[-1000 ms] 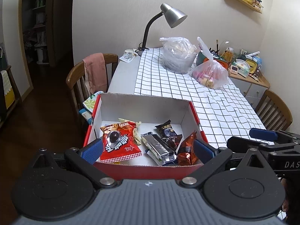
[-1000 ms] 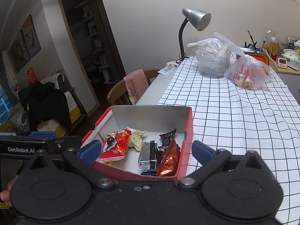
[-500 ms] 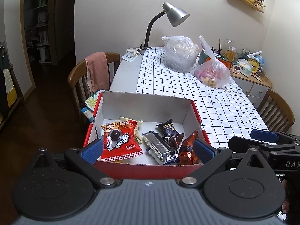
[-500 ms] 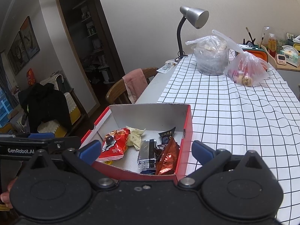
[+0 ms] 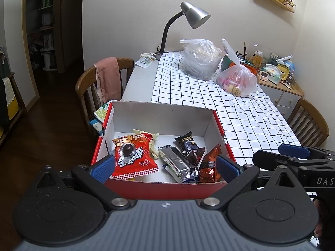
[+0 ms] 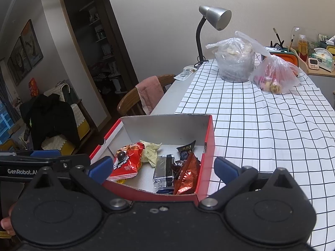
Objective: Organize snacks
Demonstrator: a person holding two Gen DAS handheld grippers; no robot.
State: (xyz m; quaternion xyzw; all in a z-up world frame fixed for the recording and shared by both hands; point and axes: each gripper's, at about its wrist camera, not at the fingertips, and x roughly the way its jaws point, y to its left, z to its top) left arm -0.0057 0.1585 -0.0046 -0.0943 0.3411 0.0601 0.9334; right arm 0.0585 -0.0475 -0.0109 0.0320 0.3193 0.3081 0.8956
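Note:
A red cardboard box (image 5: 163, 189) with a white inside sits at the near end of the table; it also shows in the right wrist view (image 6: 206, 156). In it lie a red snack bag (image 5: 134, 159), a silver bar (image 5: 177, 164), dark wrappers (image 5: 187, 143) and a copper packet (image 5: 209, 162). My left gripper (image 5: 164, 167) is open and empty, just before the box's near wall. My right gripper (image 6: 163, 167) is open and empty, at the box's near right corner. Each gripper shows at the edge of the other's view.
A checked cloth (image 5: 240, 113) covers the table. Two plastic bags (image 5: 201, 58) (image 5: 236, 78) and a desk lamp (image 5: 188, 16) stand at the far end. A wooden chair with a pink towel (image 5: 107, 78) is at the left, another chair (image 5: 307, 121) at the right.
Both views have shifted slightly, the box now a little lower and farther; both grippers stay open and empty.

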